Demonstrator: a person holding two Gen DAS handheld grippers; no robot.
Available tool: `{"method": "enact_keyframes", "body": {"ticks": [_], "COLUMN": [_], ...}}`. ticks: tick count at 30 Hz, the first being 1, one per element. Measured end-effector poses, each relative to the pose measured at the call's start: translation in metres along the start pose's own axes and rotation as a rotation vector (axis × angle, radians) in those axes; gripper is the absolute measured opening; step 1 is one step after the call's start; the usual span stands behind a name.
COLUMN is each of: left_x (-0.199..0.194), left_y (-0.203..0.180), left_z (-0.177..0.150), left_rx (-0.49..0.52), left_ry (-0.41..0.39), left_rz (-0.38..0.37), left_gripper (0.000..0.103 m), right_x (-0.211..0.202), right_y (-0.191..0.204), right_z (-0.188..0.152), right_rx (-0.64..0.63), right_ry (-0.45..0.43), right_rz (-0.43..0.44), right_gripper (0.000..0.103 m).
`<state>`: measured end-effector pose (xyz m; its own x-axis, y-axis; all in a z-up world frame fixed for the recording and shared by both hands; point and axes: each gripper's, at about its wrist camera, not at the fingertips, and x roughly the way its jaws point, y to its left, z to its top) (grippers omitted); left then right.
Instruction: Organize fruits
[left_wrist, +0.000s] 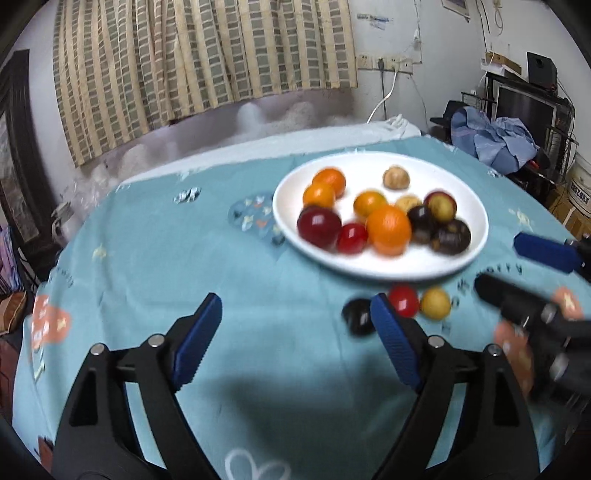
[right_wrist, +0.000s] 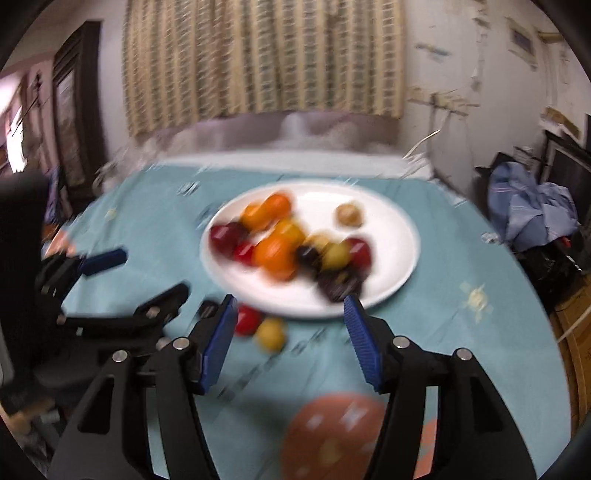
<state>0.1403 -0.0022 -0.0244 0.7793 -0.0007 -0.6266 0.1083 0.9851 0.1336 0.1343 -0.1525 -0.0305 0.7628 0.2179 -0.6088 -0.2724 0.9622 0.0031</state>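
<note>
Three loose fruits on the teal tablecloth (left_wrist: 192, 266), just off the white plate's (left_wrist: 295, 184) near rim: dark plum (left_wrist: 356, 315), red fruit (left_wrist: 404, 300), yellow fruit (left_wrist: 436, 302), all round, no long axis. Left gripper (left_wrist: 295, 332) spread, empty; right gripper (right_wrist: 290, 326) likewise.

A striped beige-and-grey curtain (left_wrist: 199, 55) hangs across the back wall, above a pale, lumpy ledge. To its right the white wall (left_wrist: 424, 29) carries a row of power sockets (left_wrist: 384, 63) with a white cable (left_wrist: 382, 98) trailing down. A dark wooden frame (left_wrist: 20, 147) stands at the left. At the right, crumpled blue cloth (left_wrist: 491, 138) lies before a black shelf unit (left_wrist: 528, 96). A teal patterned tablecloth (left_wrist: 184, 258) covers the table.
</note>
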Motion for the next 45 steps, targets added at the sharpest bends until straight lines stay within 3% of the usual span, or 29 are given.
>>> {"method": "enact_keyframes", "body": {"ticks": [4,15,29,31,33,45], "left_x": [0.002,0.013,0.016,0.018,0.023,0.040], "left_y": [0.003,0.013,-0.002,-0.006,-0.009,-0.002], "left_z": [-0.011,-0.010,-0.012,-0.011,-0.010,-0.007], "left_rx": [0.007,-0.026,0.044,0.063,0.078,0.049], "left_ry": [0.021,0.055,0.053,0.059,0.076,0.136], "left_rz": [0.038,0.052,0.042,0.039,0.041,-0.017], "left_gripper": [0.090,0.094,0.095,0.095,0.095,0.095], "right_x": [0.010,0.021,0.032,0.033,0.038,0.061], "right_y": [0.007,0.001,-0.012,-0.009,-0.008,-0.020], "right_z": [-0.005,-0.010,-0.012,-0.012,-0.012,-0.010], "right_rx": [-0.044,0.012,0.086,0.070,0.069,0.172], "right_ry": [0.027,0.089,0.129,0.124,0.134,0.209], "right_rz": [-0.040,0.001,0.072,0.083,0.099,0.208], "right_gripper": [0.060,0.060,0.059,0.056,0.046,0.026]}}
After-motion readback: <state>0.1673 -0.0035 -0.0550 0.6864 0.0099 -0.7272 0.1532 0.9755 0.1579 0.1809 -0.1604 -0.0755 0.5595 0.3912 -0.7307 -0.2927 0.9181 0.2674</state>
